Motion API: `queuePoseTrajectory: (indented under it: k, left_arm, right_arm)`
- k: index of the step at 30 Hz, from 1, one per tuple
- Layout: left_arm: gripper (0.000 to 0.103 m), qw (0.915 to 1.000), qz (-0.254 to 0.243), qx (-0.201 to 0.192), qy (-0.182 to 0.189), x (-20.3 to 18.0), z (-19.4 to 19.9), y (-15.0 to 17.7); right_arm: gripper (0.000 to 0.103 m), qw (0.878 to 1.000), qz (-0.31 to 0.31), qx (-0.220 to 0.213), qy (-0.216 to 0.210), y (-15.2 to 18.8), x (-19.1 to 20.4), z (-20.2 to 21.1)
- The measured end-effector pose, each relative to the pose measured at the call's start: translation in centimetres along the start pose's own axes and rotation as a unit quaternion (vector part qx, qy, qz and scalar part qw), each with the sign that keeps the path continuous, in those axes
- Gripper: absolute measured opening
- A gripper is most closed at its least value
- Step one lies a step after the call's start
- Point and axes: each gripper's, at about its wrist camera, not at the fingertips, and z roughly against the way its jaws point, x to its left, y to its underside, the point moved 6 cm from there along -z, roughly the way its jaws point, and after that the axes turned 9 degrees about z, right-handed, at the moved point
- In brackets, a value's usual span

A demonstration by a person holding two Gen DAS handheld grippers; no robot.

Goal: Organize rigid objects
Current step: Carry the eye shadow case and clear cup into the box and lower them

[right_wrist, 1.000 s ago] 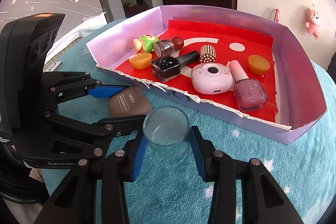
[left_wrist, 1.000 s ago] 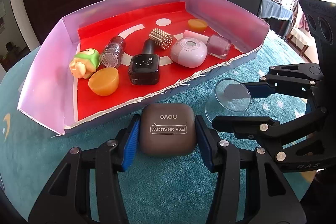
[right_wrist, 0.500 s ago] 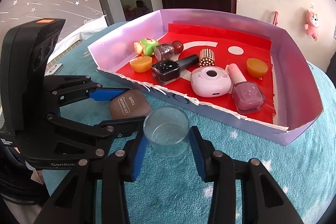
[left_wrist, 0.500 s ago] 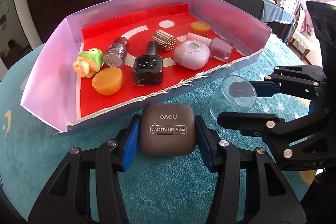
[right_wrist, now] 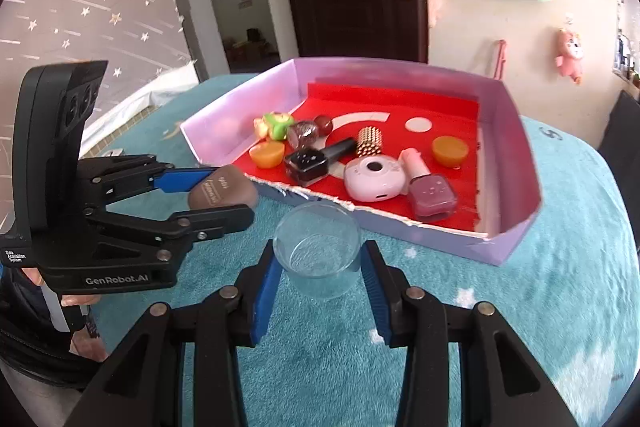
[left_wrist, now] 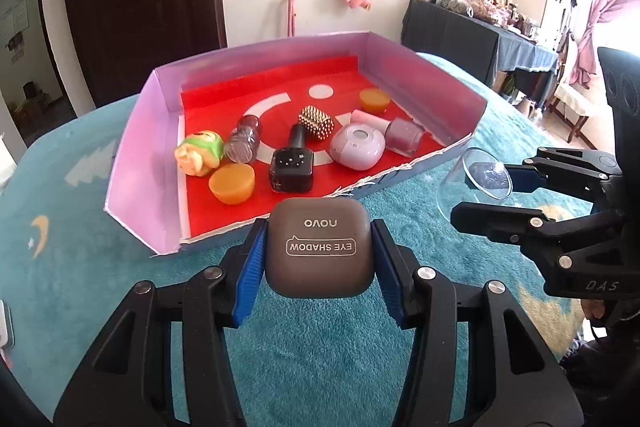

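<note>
Beside the tray [left_wrist: 424, 75], left gripper [left_wrist: 320, 259] pinches the eyeshadow case [left_wrist: 320, 251]; right gripper [right_wrist: 320, 267] seemingly clamps the glass cup [right_wrist: 318, 259]

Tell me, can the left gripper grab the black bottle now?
Probably not yet. The left gripper is shut on the eye shadow case, so its fingers are full. The black bottle lies in the tray just past the torn low front edge, with nothing over it.
</note>
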Motion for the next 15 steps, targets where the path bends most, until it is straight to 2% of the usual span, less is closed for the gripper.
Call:
queuePoseTrajectory:
  k: [6, 15]
  left_arm:
    - [0.048, 0.9999, -0.007, -0.008, -0.001, 0.0, 1.1, 0.0]
    - [0.048, 0.9998, -0.006, -0.016, 0.002, -0.3, 1.4, -1.0]
  right_arm:
    - [0.043, 1.0, -0.008, -0.015, 0.014, 0.0, 0.4, 1.4]
    - [0.044, 1.0, -0.012, -0.019, 0.014, 0.2, 0.8, 1.5]
